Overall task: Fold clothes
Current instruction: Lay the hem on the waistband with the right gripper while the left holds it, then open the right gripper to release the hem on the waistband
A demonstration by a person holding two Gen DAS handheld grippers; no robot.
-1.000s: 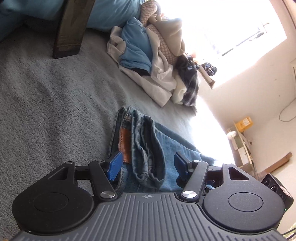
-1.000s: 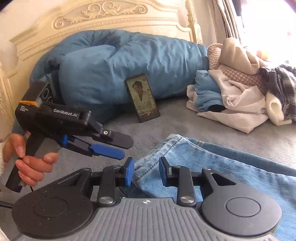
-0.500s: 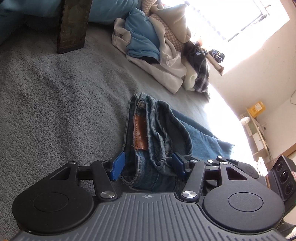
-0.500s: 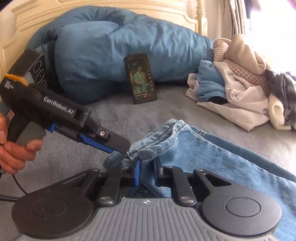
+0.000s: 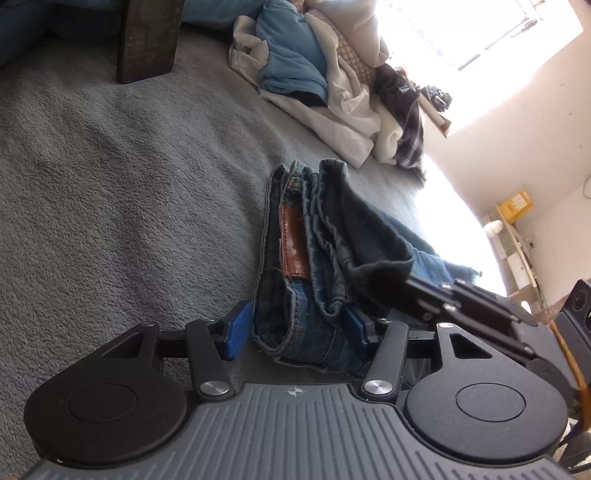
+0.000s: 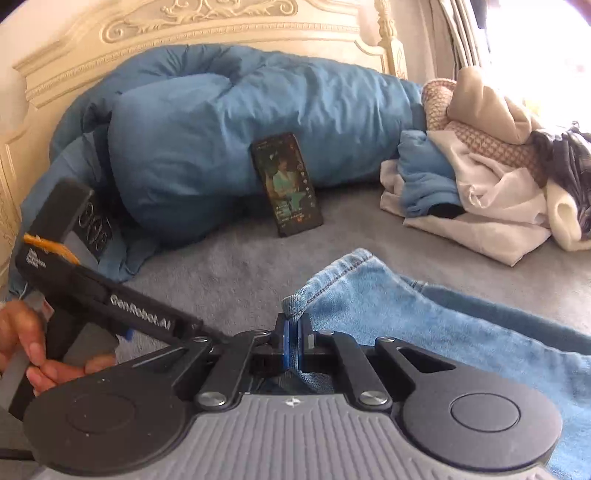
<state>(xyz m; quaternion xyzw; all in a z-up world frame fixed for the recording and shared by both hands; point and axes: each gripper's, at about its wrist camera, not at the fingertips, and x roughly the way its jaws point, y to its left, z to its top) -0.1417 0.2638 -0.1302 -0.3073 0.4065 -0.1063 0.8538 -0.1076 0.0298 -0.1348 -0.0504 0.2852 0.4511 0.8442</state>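
A pair of blue jeans [image 5: 325,258] with a brown leather patch [image 5: 293,247] lies bunched on the grey bed cover [image 5: 110,184]. In the left wrist view, my left gripper [image 5: 295,328] is shut on the thick folded waistband, a blue pad against each side. From the right comes my right gripper [image 5: 399,280], clamped on a denim edge. In the right wrist view, my right gripper [image 6: 292,339] is shut on a stitched edge of the jeans [image 6: 424,325]. A hand [image 6: 22,350] holds the left gripper's body [image 6: 110,295] at the left; its fingertips are hidden there.
A phone [image 6: 286,184] leans against a rolled blue duvet [image 6: 221,122] under a carved cream headboard [image 6: 184,22]. A heap of unfolded clothes [image 6: 480,184] lies at the back right near the bright window. Bare grey cover lies between the jeans and the phone.
My right gripper's jaws have closed onto the denim edge. The left gripper has come in close beside it, and its pads have narrowed onto the bunched waistband.
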